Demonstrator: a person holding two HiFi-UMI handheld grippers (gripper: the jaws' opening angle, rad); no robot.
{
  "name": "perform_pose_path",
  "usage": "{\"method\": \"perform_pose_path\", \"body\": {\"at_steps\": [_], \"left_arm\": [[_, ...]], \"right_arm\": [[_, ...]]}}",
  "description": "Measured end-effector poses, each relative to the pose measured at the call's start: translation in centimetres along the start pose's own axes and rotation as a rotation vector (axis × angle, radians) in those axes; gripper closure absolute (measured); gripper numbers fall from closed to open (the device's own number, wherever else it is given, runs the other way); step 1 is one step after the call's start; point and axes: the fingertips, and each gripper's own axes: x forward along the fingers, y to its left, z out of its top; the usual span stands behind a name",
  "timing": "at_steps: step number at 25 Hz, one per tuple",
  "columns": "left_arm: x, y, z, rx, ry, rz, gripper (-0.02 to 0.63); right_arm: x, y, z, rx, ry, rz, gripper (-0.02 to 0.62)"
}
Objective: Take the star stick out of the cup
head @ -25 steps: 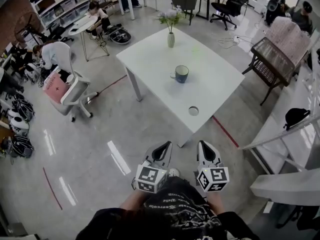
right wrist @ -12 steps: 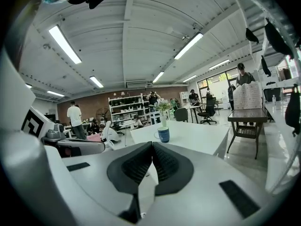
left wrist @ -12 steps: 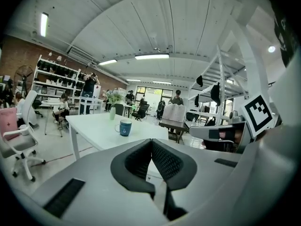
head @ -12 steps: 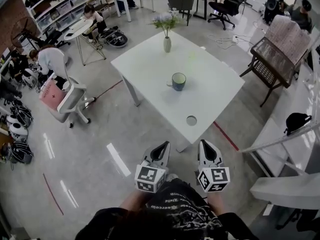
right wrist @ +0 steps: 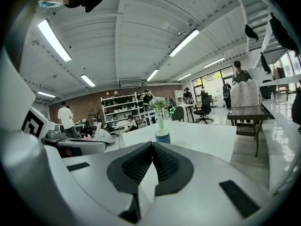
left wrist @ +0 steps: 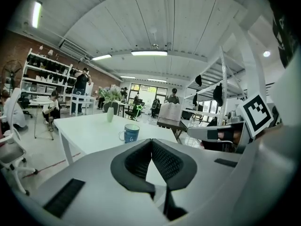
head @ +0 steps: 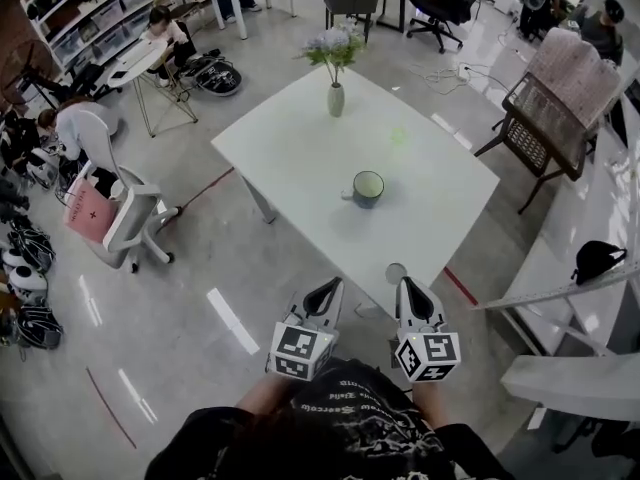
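My left gripper (head: 325, 290) has its two dark ribbed pads pressed together, and there is nothing between them. My right gripper (head: 412, 290) is closed in the same way and is also empty. Both are held side by side, low in front of the person's body. They point toward the white square table (head: 290, 158) and touch nothing. The right gripper is just before the near edge of the table, and the left one is over the grey floor beside it.

Close to that near edge, just in front of the right gripper, there is a small round grey spot (head: 396, 271) on the table. I cannot tell what it is.

Further in, near the middle of the table, stands the dark blue ceramic cup (head: 367, 188) with its handle to the left in the head view. The thin stick with a green star on top (right wrist: 172, 111) is in the cup, and the star is well above the rim.

At the far corner of the table is a pale narrow vase with flowers (head: 336, 98), well apart from the cup. A white office chair (head: 125, 213) stands on the floor to the left of the table, and a dark wooden frame table (head: 545, 128) stands to the right.
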Motion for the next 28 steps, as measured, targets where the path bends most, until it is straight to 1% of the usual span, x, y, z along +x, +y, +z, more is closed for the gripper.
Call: {"method": "perform_pose_path", "body": {"at_steps": [3,5,8,11,13,15,16,20,23,26,28], "left_arm": [[1.9,4.4,1.3,-0.012,0.003,-0.009,0.586],[3.0,7.0,2.1,-0.004,0.008,-0.017,0.586],[4.0,9.5,3.1,0.005,0.018,-0.036,0.586],[5.0,11.6,3.4,0.002,0.024,-0.020,0.586],[5.5,12.4,3.7,0.002,0.029,-0.017,0.586],[6.0,12.9,4.0,0.007,0.027,-0.019,0.586],[6.2,13.3,4.2,0.006,0.023,-0.014,0.586],[6.7,14.0,5.2,-0.009,0.010,0.013,0.586],[7.1,14.0,5.6,-0.009,0.013,0.007,0.586],[7.7,14.0,5.8,-0.019,0.009,0.013,0.586],[8.0,13.8,5.8,-0.011,0.010,0.021,0.586]], "right_arm": [[4.3,0.8,0.4,0.011,0.009,-0.023,0.586],[6.7,1.5,0.8,0.015,0.018,-0.037,0.586],[9.0,2.6,1.1,0.009,0.040,-0.052,0.586],[11.0,2.4,2.1,0.024,0.022,-0.071,0.586],[12.0,1.8,3.4,0.030,-0.008,-0.087,0.581],[13.0,1.4,4.4,0.030,-0.025,-0.082,0.547],[13.5,1.2,4.7,0.030,-0.024,-0.074,0.512],[14.8,0.6,5.4,0.026,-0.008,-0.059,0.497],[15.9,0.2,6.6,0.016,-0.011,-0.032,0.446],[17.4,-0.3,7.8,-0.001,-0.018,-0.002,0.439],[18.4,-0.9,8.2,-0.001,-0.011,0.012,0.439]]}}
